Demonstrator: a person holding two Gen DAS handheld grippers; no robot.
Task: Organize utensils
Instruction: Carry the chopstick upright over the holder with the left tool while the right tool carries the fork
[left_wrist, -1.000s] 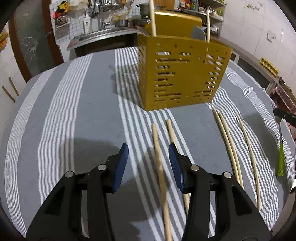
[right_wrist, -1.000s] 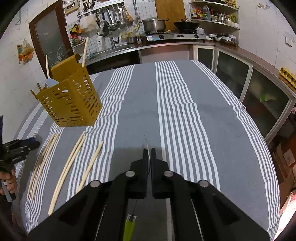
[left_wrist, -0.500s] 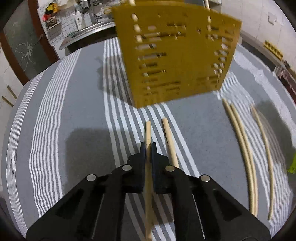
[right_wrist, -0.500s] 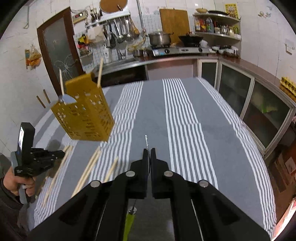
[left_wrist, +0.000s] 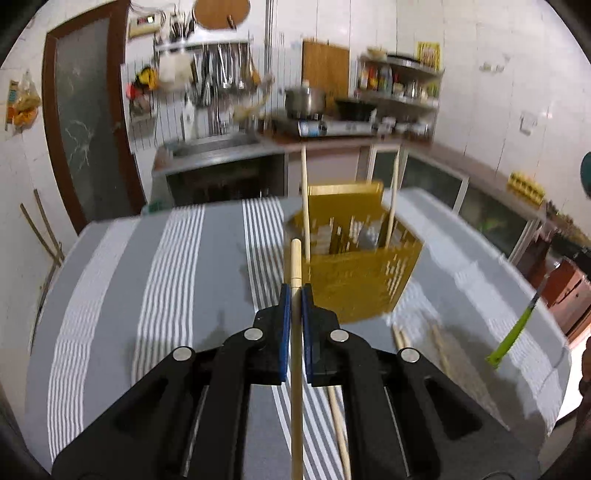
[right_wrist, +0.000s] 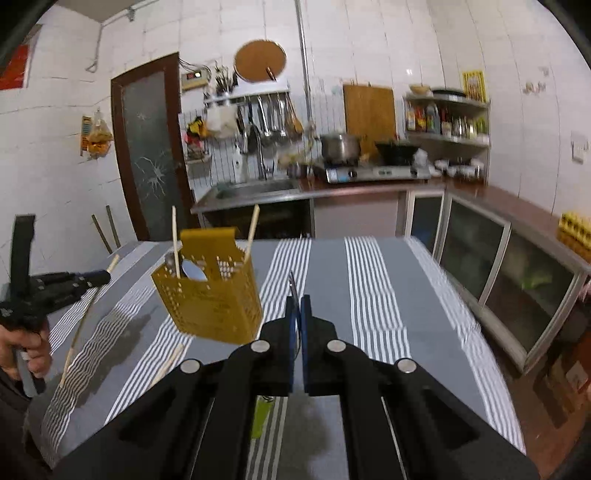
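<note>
Left wrist view: left gripper (left_wrist: 296, 295) at lower centre, blue pads (left_wrist: 284, 332) clamped on a wooden chopstick (left_wrist: 296, 362), which runs straight up the frame between them, tip poking out just past the pads and the rest running to the bottom edge. Gripper is clear of the tablecloth.

Yellow perforated utensil holder (left_wrist: 360, 284) sits centre-right of that frame on the grey-and-white striped tablecloth (left_wrist: 173, 288). Two chopsticks stand upright in it: one (left_wrist: 303, 199) at its left side, one (left_wrist: 393, 199) toward its right (contents otherwise blurred in this view). Loose chopsticks (left_wrist: 400, 338) lie on the cloth just below the holder, lower centre-right, partly hidden by the gripper body.

Far right of the left wrist view: a green-handled knife (left_wrist: 511, 338), tilted, blade end up.

Right wrist view: right gripper (right_wrist: 296, 304) at lower centre, pads shut on that knife's thin blade, whose tip sticks up just above the pads; the green handle (right_wrist: 262, 413) shows below, between the gripper arms. Holder sits centre-left here, a spoon bowl (right_wrist: 193, 272) visible inside. At the left edge a hand (right_wrist: 24, 345) holds the left gripper, chopstick slanting down from it.

Background: sink, pot on stove, hanging utensils (upper centre).
</note>
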